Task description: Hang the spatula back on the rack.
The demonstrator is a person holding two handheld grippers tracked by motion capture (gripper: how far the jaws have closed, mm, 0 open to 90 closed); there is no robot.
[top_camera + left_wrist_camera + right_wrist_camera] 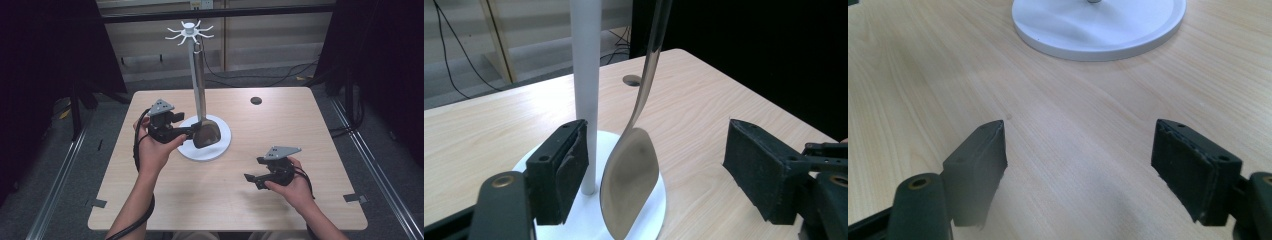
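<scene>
the spoon (630,185) is polished, mirror-glossy metal. the stand (585,90) has a smooth matt white post and a white plastic-looking base. the worktop (1058,150) is pale, matt wood grain. the hand-held gripper pads (569,165) look like rough black foam.

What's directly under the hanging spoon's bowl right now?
The white round base of the stand lies beneath the spoon, on the wooden table. The left gripper is open around the bowl. The bowl's tip is cut off, so contact can't be seen.

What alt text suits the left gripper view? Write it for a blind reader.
A metal spoon hangs bowl-down between the open left gripper, untouched by either pad. Behind it, a white stand rises from its round base on the wooden table.
</scene>
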